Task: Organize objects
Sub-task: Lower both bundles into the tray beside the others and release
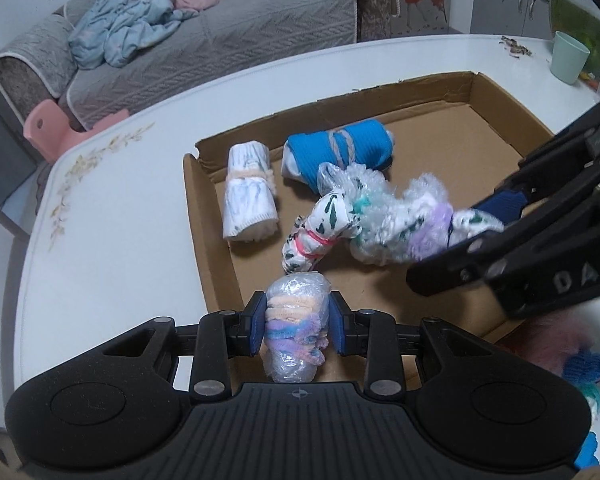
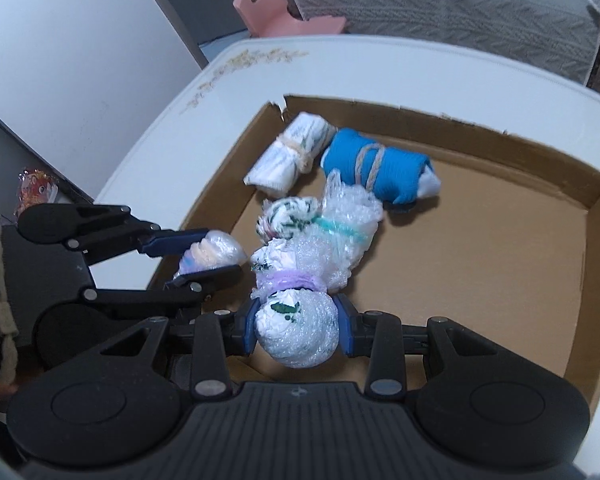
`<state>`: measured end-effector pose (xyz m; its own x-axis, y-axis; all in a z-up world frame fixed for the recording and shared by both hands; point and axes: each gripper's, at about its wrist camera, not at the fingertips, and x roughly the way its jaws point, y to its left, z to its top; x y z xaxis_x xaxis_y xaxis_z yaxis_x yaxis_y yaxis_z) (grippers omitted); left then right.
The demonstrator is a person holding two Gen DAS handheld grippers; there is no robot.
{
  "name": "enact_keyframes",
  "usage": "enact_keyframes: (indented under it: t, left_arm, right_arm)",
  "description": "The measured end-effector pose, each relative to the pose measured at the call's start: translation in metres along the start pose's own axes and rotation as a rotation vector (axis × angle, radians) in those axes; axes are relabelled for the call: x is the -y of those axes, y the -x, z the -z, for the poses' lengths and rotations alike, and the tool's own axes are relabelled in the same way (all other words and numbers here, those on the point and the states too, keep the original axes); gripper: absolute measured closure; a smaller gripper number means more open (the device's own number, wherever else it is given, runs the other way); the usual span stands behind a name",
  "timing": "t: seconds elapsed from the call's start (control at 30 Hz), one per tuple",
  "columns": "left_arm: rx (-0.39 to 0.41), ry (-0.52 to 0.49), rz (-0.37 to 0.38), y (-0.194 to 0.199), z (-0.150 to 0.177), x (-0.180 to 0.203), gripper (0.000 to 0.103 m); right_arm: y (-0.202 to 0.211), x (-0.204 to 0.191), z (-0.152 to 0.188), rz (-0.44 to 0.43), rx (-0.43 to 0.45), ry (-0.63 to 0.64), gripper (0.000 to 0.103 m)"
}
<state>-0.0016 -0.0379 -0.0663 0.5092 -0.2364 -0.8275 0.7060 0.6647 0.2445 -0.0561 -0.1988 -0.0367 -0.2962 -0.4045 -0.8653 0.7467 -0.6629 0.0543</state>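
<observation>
My left gripper [image 1: 298, 320] is shut on a small plastic-wrapped bundle [image 1: 294, 344] with peach, purple and blue fuzzy bands, held over the near left corner of a shallow cardboard tray [image 1: 208, 216]. My right gripper [image 2: 298, 328] is shut on one end of a long bubble-wrapped bundle [image 2: 300, 340] with purple and teal bands, which hangs over the tray [image 2: 596, 240]. In the left wrist view that gripper [image 1: 468, 236] enters from the right, holding the long bundle [image 1: 396, 220]. In the right wrist view the left gripper [image 2: 216, 254] shows at the left.
In the tray lie a white cloth roll [image 1: 250, 196], a blue roll tied with cord [image 1: 340, 152] and a green-spotted white bundle with a pink band [image 1: 316, 236]. A green cup [image 1: 570, 56] stands at the table's far right. Blue knit items [image 1: 588, 364] lie near right. A sofa [image 1: 220, 52] and pink stool [image 2: 276, 12] are beyond.
</observation>
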Motion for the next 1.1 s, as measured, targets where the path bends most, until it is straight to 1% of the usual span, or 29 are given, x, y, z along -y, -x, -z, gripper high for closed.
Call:
enact_keyframes:
  t: [0.2,0.37,0.47,0.6,0.73,0.9,1.0,1.03,1.07,1.1]
  left_arm:
    - [-0.021,0.000,-0.001,-0.007,0.001,0.005,0.065]
    - [-0.043,-0.002,0.007,-0.013,0.005,0.007,0.064]
    - [-0.056,0.001,-0.001,-0.018,0.008,0.006,0.064]
    - [-0.047,0.014,-0.008,-0.019,0.005,0.003,0.064]
    - [-0.045,0.025,-0.032,-0.020,0.004,0.001,0.063]
    - [-0.046,0.025,-0.050,-0.022,0.001,0.002,0.060]
    - [-0.048,0.026,-0.058,-0.021,0.001,0.003,0.050]
    - [-0.051,0.024,-0.057,-0.020,0.001,0.003,0.043]
    - [-0.051,0.022,-0.048,-0.019,0.001,0.003,0.032]
    - [-0.040,0.020,-0.037,-0.017,0.001,0.004,0.026]
  right_arm:
    - [-0.012,0.001,0.001,-0.007,-0.010,-0.018,0.068]
    - [-0.022,0.001,-0.003,-0.007,-0.017,-0.012,0.068]
    - [-0.029,-0.004,-0.005,-0.008,-0.026,0.005,0.068]
    - [-0.034,-0.009,-0.010,-0.024,-0.015,0.018,0.068]
    - [-0.039,-0.011,-0.014,-0.019,-0.009,0.024,0.068]
    - [-0.042,-0.006,-0.016,-0.026,-0.016,0.006,0.066]
    - [-0.042,-0.004,-0.016,-0.016,-0.007,-0.004,0.065]
    - [-0.041,-0.004,-0.017,-0.004,-0.003,-0.004,0.060]
    - [-0.041,-0.003,-0.017,0.000,0.002,-0.009,0.053]
    - [-0.041,-0.001,-0.017,-0.010,0.006,-0.019,0.048]
